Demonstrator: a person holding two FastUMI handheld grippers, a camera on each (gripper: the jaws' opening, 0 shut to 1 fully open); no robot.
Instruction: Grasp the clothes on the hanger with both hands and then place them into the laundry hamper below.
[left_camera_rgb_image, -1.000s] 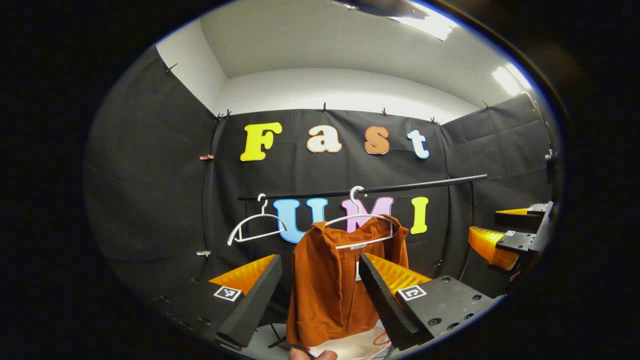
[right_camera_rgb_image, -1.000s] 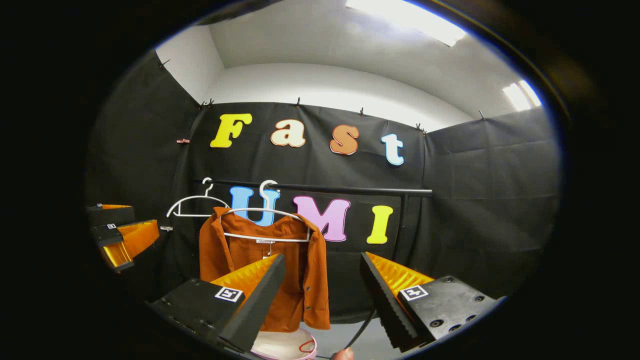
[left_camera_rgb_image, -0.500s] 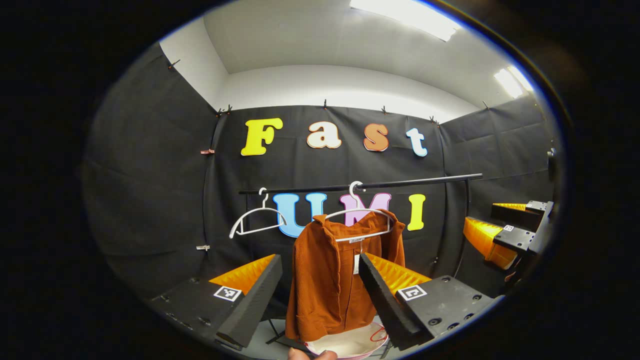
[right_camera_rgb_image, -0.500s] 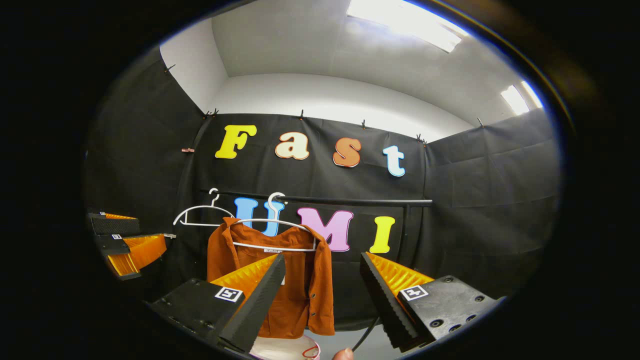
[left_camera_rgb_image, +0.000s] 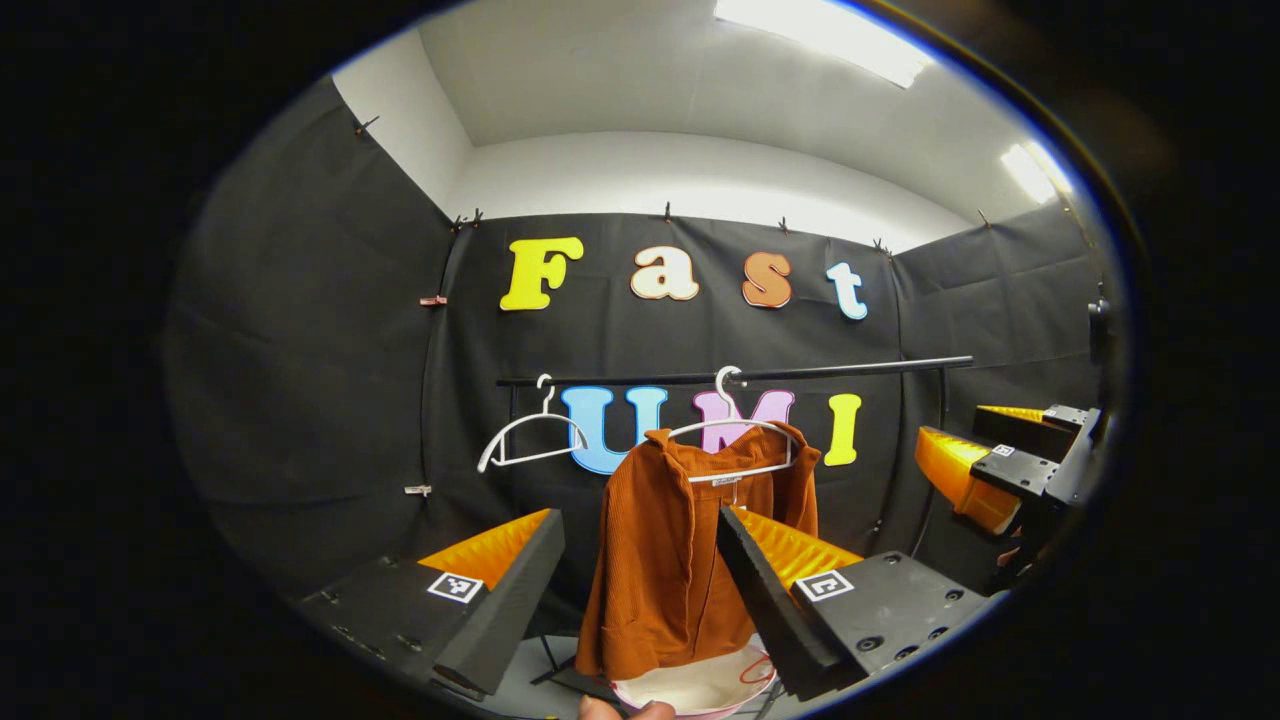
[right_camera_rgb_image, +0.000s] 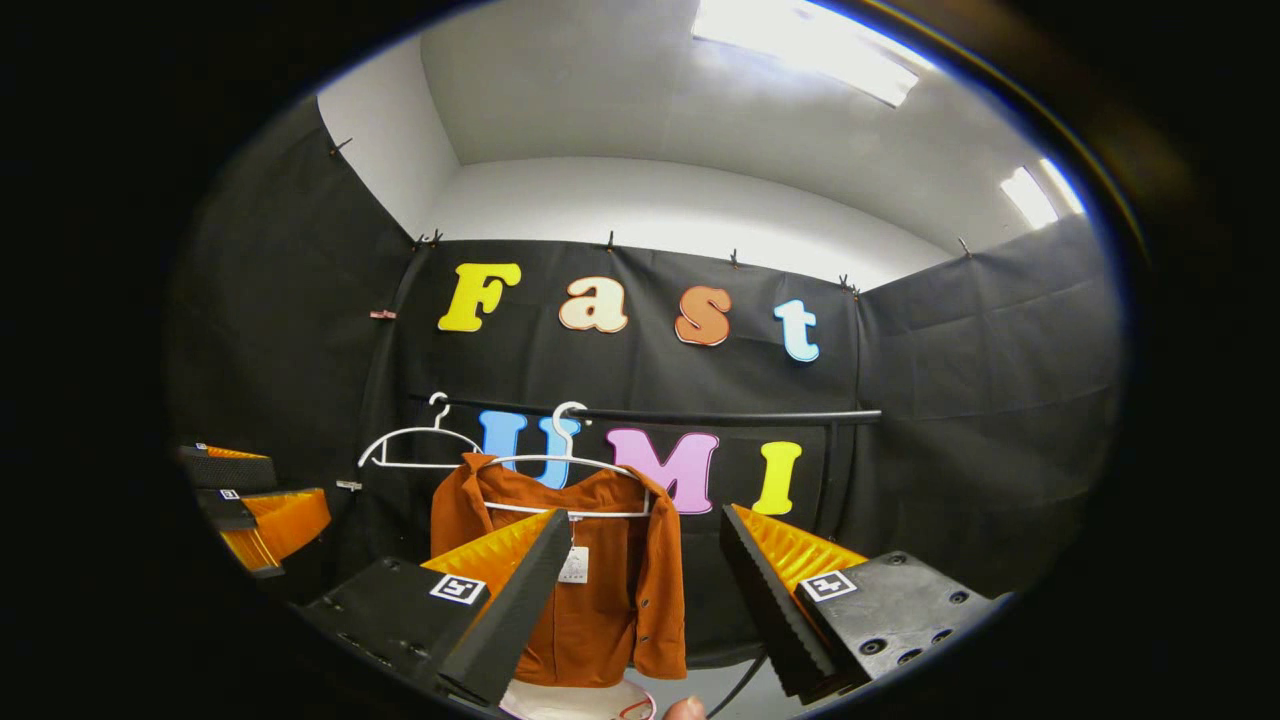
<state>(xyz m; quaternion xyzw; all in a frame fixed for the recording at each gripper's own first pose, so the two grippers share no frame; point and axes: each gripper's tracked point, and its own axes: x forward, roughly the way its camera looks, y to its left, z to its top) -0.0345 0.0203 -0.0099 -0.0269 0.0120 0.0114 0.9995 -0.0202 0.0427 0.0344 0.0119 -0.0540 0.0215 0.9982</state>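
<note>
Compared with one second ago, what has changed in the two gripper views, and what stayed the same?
Both cameras shifted slightly: the orange shirt sits lower in the right gripper view, a little rightward in the left. Nothing was grasped or released. The left gripper and right gripper stay open, the shirt stays on its white hanger, above the hamper.

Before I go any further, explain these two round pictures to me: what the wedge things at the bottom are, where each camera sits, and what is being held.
A person holds a two-finger claw in each hand, and a fisheye camera rides on each one. The left gripper view looks along the left claw; the right gripper view looks along the right claw. The wedges are each claw's own fingers, spread open. Nothing is held yet.

Ahead, a rust-orange shirt hangs on a white hanger from a black rail. An empty hanger hangs beside it. Below the shirt sits the pale laundry hamper. The right claw also appears at the left gripper view's right edge.
</note>
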